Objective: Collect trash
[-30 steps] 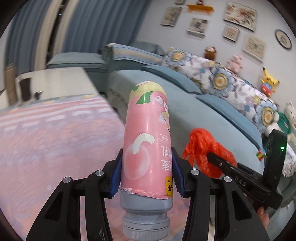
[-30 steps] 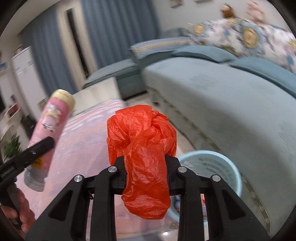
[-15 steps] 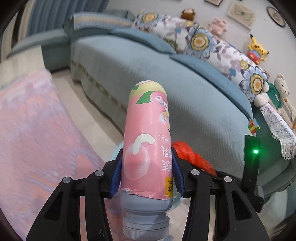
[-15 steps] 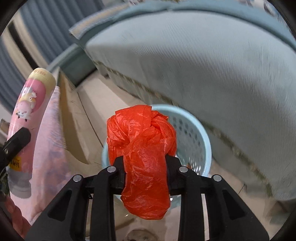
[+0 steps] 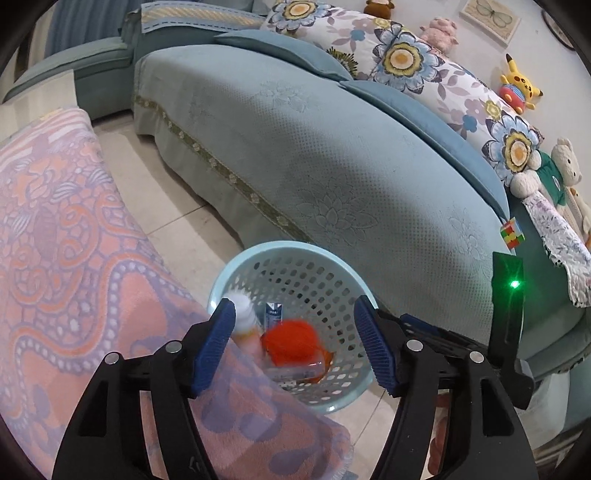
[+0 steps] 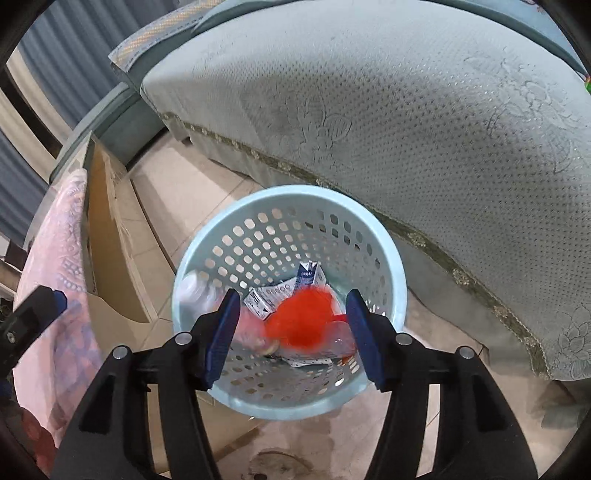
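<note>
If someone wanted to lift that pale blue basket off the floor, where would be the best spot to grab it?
Probably the near rim of the basket, coming straight down from above. It stands upright with its mouth open, and the thin perforated wall lets one finger go inside and one outside. The sofa crowds its far side.

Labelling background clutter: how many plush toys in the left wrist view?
4, lined up behind the sofa cushions: brown plush at the top edge, pink plush, Pikachu plush, white teddy bear far right. More may be hidden beyond the frame.
</note>
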`<state>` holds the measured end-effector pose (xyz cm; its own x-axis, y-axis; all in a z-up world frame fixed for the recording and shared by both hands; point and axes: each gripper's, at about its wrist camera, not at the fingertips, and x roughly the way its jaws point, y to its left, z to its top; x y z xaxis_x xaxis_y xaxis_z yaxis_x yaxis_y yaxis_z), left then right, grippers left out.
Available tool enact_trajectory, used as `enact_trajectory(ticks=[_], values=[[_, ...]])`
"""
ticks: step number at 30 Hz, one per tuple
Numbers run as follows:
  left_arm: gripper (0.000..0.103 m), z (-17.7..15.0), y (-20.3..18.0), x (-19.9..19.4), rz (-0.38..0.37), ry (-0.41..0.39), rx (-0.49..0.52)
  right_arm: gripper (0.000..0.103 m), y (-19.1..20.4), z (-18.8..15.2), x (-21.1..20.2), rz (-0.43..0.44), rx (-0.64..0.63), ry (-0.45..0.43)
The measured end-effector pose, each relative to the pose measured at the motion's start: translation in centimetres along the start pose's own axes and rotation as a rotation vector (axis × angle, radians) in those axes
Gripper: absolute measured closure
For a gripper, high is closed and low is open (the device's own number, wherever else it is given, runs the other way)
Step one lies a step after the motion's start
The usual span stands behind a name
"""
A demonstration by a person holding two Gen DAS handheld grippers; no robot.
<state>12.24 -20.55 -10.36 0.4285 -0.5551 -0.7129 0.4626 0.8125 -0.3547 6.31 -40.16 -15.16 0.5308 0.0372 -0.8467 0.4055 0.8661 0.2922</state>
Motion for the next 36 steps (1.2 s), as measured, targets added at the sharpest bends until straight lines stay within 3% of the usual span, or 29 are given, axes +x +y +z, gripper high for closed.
enact_trajectory(ticks=[8, 12, 14, 20, 25, 30, 36], values=[[0.037, 0.1, -0.9, -5.3, 0.03, -0.149, 0.027, 0.047, 3.6, 0.0, -6.2, 0.102, -0.103, -0.204], [0.021, -0.8, -1.6, -10.3, 0.085, -0.28, 0.055, 0.047, 6.2, -1.6, -11.2, 0.09, -0.206, -0.351], [0.02, -1.7, -1.6, -13.3, 0.138, -0.37, 0.055, 0.047, 7.3, -2.7, -13.0, 0.084, -0.251, -0.412], [0.012, -4.6, -0.8, -18.7, 0.327, -0.525, 0.089, 0.047, 10.1, -6.2, -17.1, 0.04, -0.309, -0.6], [0.012, -6.3, -0.2, -19.7, 0.403, -0.55, 0.107, 0.045, 11.4, -8.8, -17.7, -0.076, -0.242, -0.701], [0.01, -6.2, 0.2, -20.4, 0.386, -0.554, 0.092, 0.045, 12.6, -10.4, -17.6, -0.073, -0.278, -0.734], [0.01, -6.3, 1.1, -20.7, 0.442, -0.583, 0.066, 0.045, 13.5, -10.8, -17.7, -0.059, -0.317, -0.74]])
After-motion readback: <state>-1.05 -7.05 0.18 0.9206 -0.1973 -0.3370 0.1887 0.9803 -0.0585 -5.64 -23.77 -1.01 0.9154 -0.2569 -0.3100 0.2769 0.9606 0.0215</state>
